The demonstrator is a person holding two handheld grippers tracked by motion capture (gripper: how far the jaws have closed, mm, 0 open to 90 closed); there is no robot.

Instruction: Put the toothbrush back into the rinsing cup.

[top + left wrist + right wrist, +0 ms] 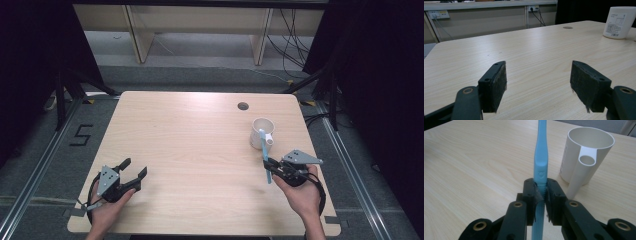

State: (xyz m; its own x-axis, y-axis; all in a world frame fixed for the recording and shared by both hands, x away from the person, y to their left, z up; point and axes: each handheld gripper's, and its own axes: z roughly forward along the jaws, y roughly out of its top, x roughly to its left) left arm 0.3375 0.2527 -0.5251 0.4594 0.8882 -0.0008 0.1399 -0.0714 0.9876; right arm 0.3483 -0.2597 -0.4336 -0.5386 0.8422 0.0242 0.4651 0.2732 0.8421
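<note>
A white cup (pixel 262 132) with a small tube on its side stands upright at the right of the wooden table (pixel 190 150); it also appears in the right gripper view (pixel 586 155) and far right in the left gripper view (pixel 620 22). My right gripper (pixel 270 165) is shut on a light blue toothbrush (pixel 265 155), pinching its handle (pixel 540 167), which points up and away just left of the cup. Its far end is cut off in the right gripper view. My left gripper (pixel 134 169) rests at the table's near left, its jaws wide apart with nothing between them (pixel 537 82).
A round cable hole (pixel 243 106) sits near the table's far edge. Shelf legs and cables lie on the floor beyond. A floor marking (pixel 80 135) is left of the table.
</note>
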